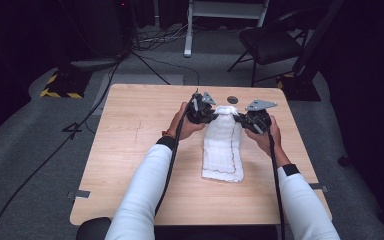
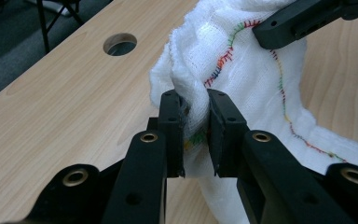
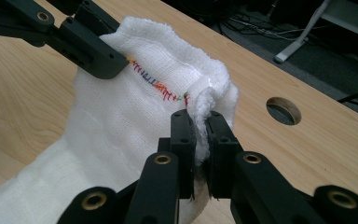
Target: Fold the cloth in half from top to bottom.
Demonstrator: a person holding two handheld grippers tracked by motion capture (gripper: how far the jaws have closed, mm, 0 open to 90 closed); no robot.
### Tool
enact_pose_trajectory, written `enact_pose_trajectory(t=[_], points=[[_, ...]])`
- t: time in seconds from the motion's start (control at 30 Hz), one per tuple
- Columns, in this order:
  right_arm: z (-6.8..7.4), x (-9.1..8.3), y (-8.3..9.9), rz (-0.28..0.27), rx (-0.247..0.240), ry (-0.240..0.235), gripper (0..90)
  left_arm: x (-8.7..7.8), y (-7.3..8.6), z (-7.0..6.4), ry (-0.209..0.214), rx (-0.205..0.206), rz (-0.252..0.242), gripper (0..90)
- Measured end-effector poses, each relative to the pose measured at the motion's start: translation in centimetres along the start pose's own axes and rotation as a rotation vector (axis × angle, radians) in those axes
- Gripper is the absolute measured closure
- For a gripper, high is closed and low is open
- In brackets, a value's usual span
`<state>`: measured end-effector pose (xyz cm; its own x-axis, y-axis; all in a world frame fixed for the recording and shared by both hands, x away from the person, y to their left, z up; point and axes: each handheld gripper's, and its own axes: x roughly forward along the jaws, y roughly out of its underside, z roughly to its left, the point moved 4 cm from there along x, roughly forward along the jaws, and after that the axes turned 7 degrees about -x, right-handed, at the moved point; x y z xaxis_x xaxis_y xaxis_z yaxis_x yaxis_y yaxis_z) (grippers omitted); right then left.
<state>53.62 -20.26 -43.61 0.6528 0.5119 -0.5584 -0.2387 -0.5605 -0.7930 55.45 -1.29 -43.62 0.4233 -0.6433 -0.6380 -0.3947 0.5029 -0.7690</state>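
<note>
From the high view, a white cloth (image 1: 223,145) lies folded into a long strip down the middle of the wooden worktop (image 1: 130,150), its near end flat on the wood and its far end lifted. The left claw (image 1: 206,113) grips that far end at its left corner and the right claw (image 1: 241,119) grips it at the right corner, so the two stand close together with the raised edge between them. A hand wraps each tool, and white sleeves (image 1: 140,195) come in from the bottom edge. A round hole (image 1: 232,99) in the worktop sits just beyond the cloth. On the grey floor past the worktop stands a dark chair (image 1: 270,45).

In the left gripper view, the left claw (image 2: 196,128) is clenched on a bunched fold of the cloth (image 2: 242,93), fabric squeezed tight between the two black jaws. A wavy seam of coloured stitching (image 2: 223,58) runs across the cloth. The other tool's jaw (image 2: 289,23) clamps the upper edge at top right. The hole (image 2: 120,44) lies to the left on the worktop (image 2: 51,116).

In the right gripper view, the right claw (image 3: 201,135) is clenched on a thick corner of the cloth (image 3: 112,116), which bulges above the jaws. Coloured stitching (image 3: 156,84) leads from there to the other tool's jaw (image 3: 88,46), which pinches the edge at upper left. The hole (image 3: 283,110) lies to the right on the worktop (image 3: 23,102).
</note>
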Motion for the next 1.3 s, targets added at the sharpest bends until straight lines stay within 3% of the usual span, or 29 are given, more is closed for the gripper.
enact_pose_trajectory(t=[0.3,0.8,0.9,1.17,1.3], points=[[1.5,-1.6,0.5,-0.035,-0.020,-0.056,83.8,-1.5,1.6,-1.7,0.051,0.054,-0.003,75.8],[4.2,-3.8,2.7,-0.044,-0.066,-0.142,83.7,-2.7,4.0,-4.7,0.113,0.137,0.014,75.2],[4.6,-4.2,3.0,-0.048,-0.075,-0.155,83.7,-2.9,4.5,-5.1,0.128,0.136,0.012,75.2],[5.8,-4.7,3.8,-0.043,-0.091,-0.186,83.7,-3.2,5.8,-5.9,0.113,0.158,0.044,75.2],[6.4,-4.9,4.2,-0.043,-0.096,-0.208,83.6,-3.4,6.4,-6.2,0.120,0.146,0.038,75.2]])
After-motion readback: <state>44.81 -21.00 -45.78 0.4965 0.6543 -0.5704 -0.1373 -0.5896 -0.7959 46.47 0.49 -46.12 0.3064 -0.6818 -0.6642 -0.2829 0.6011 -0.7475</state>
